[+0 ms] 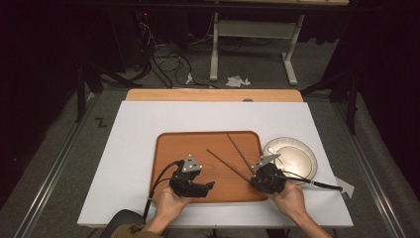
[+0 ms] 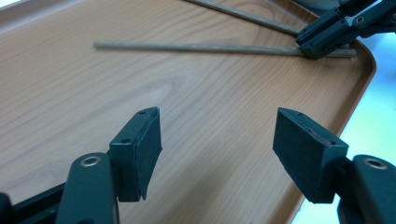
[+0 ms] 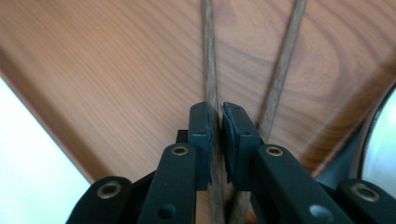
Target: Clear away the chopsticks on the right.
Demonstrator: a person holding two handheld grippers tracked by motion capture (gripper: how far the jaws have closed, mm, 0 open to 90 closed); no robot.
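Two dark wooden chopsticks lie on a brown wooden tray [image 1: 171, 148], splayed apart toward the far side. My right gripper [image 1: 254, 179] is at the tray's near right corner. In the right gripper view this gripper [image 3: 217, 116] is shut on the near end of the left chopstick [image 3: 208, 56], while the other chopstick [image 3: 287, 56] runs just beside the right pad. My left gripper [image 1: 210, 186] rests low over the tray's near edge. Its jaws stand wide apart in the left gripper view [image 2: 217, 140], with nothing between them, and the held chopstick [image 2: 196, 47] lies ahead.
A white plate [image 1: 297, 158] sits on the white table top just right of the tray, close to my right gripper. The tray's raised rim [image 2: 366, 70] curves past my left gripper's right pad. A cable trails right from the right gripper.
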